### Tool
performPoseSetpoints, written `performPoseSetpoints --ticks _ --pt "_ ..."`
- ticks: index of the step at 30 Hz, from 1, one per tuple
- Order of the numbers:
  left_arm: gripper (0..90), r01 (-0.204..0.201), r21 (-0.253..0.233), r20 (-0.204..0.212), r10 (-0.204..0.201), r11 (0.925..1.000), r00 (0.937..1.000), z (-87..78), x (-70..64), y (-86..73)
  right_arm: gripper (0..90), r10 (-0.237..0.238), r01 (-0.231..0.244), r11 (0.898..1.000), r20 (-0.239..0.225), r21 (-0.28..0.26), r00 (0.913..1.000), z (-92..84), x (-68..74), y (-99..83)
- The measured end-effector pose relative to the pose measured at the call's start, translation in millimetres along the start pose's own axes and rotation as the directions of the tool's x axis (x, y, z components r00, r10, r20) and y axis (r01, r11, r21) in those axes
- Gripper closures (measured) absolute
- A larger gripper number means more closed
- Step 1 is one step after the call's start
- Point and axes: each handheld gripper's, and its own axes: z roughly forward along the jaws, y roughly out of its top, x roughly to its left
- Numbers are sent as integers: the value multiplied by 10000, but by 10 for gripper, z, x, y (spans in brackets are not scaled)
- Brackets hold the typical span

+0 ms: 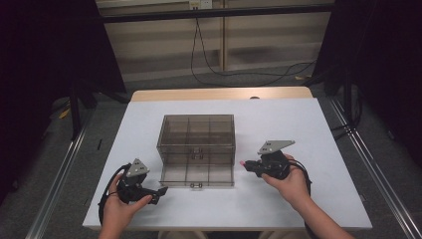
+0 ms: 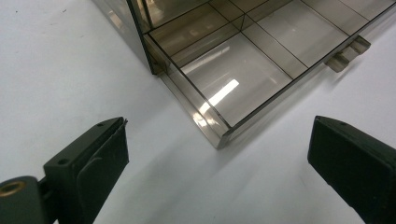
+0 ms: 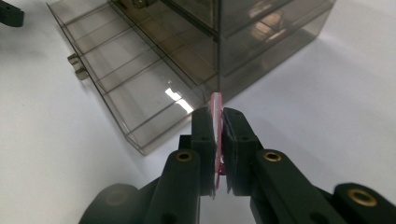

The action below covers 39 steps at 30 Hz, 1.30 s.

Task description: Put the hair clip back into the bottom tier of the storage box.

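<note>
Smoky translucent plastic drawer cabinet (image 1: 197, 137): stands at the middle of the white table (image 1: 308, 129), its bottom drawer (image 1: 197, 176) pulled out toward the person, divided into compartments, small handle at the front edge.

Thin flat pink piece (image 3: 215, 122): held on edge between the jaws of the right gripper (image 1: 247, 164), which are pressed together on it; it sits just right of the cabinet, close to the open drawer's right corner, above the table.

Left gripper (image 1: 160, 192): jaws spread wide, nothing between them, low over the table beside the drawer's front left corner, not touching it.
</note>
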Motion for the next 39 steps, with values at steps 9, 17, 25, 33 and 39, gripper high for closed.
performPoseSetpoints --ticks 9,17,25,33,39 --pt "53 -4 -22 7 4 10000 10000 -12 5 3 839 -258 260 9996 -280 57 9993 133 147 126" --pt "53 -85 -16 -96 85 10000 9999 -26 12 9 839 -479 490 9987 -603 170 9970 283 277 170" --pt "53 -19 -110 -37 18 9999 10000 -24 7 9 839 -466 483 9986 -774 201 9959 378 327 175" --pt "53 -89 -6 -18 89 10000 10000 -13 9 8 839 -497 516 9984 -789 223 9956 447 359 225" --pt "54 -72 50 -20 72 10000 10000 -11 11 5 838 -453 473 9986 -812 228 9957 508 365 237"
